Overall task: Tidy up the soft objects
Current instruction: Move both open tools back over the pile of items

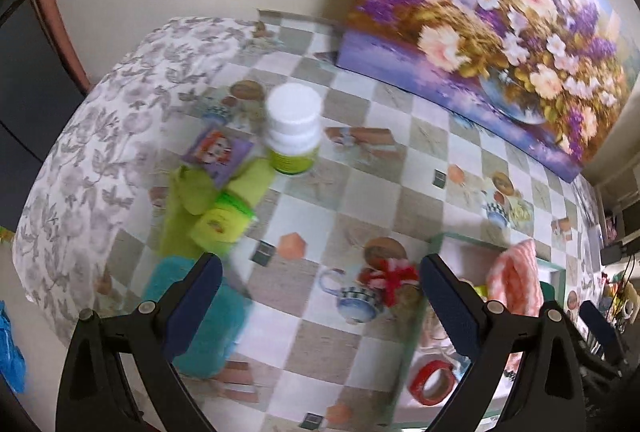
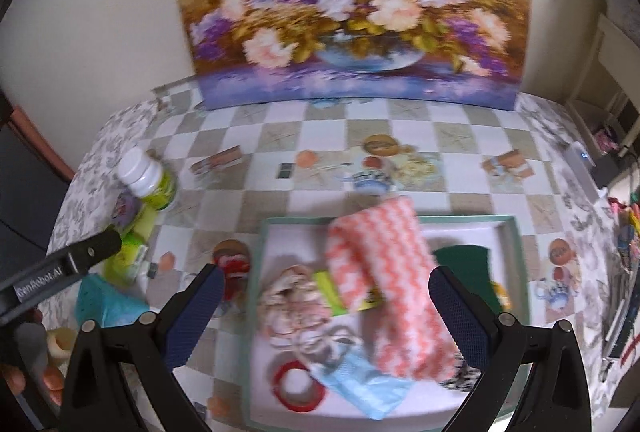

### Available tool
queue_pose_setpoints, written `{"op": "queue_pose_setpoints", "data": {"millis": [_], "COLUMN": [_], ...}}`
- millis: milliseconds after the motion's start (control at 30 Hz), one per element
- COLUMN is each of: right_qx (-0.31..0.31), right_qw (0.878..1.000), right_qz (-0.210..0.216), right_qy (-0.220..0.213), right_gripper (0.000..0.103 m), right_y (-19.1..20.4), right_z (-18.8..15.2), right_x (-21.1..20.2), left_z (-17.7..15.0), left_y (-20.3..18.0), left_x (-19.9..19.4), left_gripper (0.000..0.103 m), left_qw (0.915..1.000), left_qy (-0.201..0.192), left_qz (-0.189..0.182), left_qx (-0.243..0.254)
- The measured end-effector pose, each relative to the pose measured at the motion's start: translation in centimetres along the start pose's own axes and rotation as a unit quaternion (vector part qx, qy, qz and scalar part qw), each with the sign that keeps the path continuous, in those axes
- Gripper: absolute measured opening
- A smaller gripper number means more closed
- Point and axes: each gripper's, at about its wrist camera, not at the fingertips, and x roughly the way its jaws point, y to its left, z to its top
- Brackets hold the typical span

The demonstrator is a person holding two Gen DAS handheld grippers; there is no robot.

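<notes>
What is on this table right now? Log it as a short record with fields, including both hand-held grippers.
surface: table with checkered cloth
tray: white tray, teal rim
in tray: pink-and-white cloth, red tape roll, light blue cloth
outside tray: white-capped bottle, yellow-green cloths, teal cloth
left hand-held gripper: open, empty
right hand-held gripper: open, empty, above the tray
backdrop: flower painting

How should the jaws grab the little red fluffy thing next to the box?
Probably from straight above, pinching across the red and white pompom at its puffy middle. It lies flat on the tablecloth, so nothing sticks up to hold, and the tray wall sits close on one side. The open left gripper already frames it.
</notes>
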Motion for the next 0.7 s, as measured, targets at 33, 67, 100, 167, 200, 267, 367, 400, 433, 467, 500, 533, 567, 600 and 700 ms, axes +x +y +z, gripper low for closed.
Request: {"op": "queue_pose_setpoints", "data": {"millis": [33,67,100,167,200,267,367,400,433,467,500,533,567,600,700], "right_qx": [-0.003,-0.007,-0.011,-0.021,-0.026,-0.032,-0.043,-0.046,-0.051,-0.056,-0.059,-0.061,-0.063,-0.064,-0.066], "right_qw": [1.000,1.000,1.000,1.000,0.999,0.999,0.998,0.998,0.997,0.997,0.996,0.996,0.996,0.995,0.994], "right_qz": [0.005,0.009,0.012,0.017,0.021,0.030,0.041,0.042,0.044,0.045,0.047,0.049,0.054,0.057,0.064], "right_qy": [0.002,0.005,0.007,0.011,0.013,0.017,0.028,0.030,0.033,0.036,0.039,0.041,0.044,0.047,0.054], "right_gripper": [0.103,0.103,0.103,0.103,0.103,0.103,0.103,0.103,0.103,0.103,0.103,0.103,0.103,0.103,0.103], "right_y": [0.5,1.2,1.7,3.1,3.7,4.8,6.4,6.8,7.3,7.9,8.3,8.7,9.1,9.4,10.1], "right_z": [-0.1,-0.1,-0.2,-0.3,-0.4,-0.5,-0.9,-0.9,-1.0,-1.2,-1.3,-1.3,-1.4,-1.5,-1.6], "right_x": [0.2,0.5,0.8,1.3,1.6,2.0,3.0,3.3,3.6,4.0,4.3,4.5,4.8,5.1,5.9], "left_z": [0.1,0.2,0.2,0.4,0.5,0.7,0.8,0.9,0.9,0.9,0.9,0.9,0.9,0.9,1.0], "left_y": [0.6,1.4,1.9,3.2,3.9,5.6,7.9,8.7,9.5,10.1,11.1,11.7,12.5,13.3,15.4], "left_x": [-0.1,-0.3,-0.4,-0.6,-0.7,-0.8,-0.8,-0.7,-0.6,-0.5,-0.4,-0.3,-0.2,-0.1,0.3], "left_gripper": [0.099,0.099,0.099,0.099,0.099,0.099,0.099,0.099,0.099,0.099,0.099,0.099,0.099,0.099,0.099], "left_qw": [1.0000,1.0000,0.9999,0.9998,0.9997,0.9994,0.9986,0.9982,0.9978,0.9975,0.9970,0.9966,0.9961,0.9955,0.9935], "left_qy": [-0.001,-0.003,-0.004,-0.005,-0.006,-0.007,-0.006,-0.006,-0.005,-0.004,-0.003,-0.002,-0.001,0.000,0.003], "left_qz": [0.002,0.004,0.005,0.009,0.011,0.014,0.018,0.019,0.021,0.023,0.026,0.027,0.028,0.029,0.033], "left_qx": [-0.002,-0.006,-0.009,-0.015,-0.019,-0.031,-0.049,-0.056,-0.062,-0.066,-0.074,-0.078,-0.084,-0.091,-0.109]}}
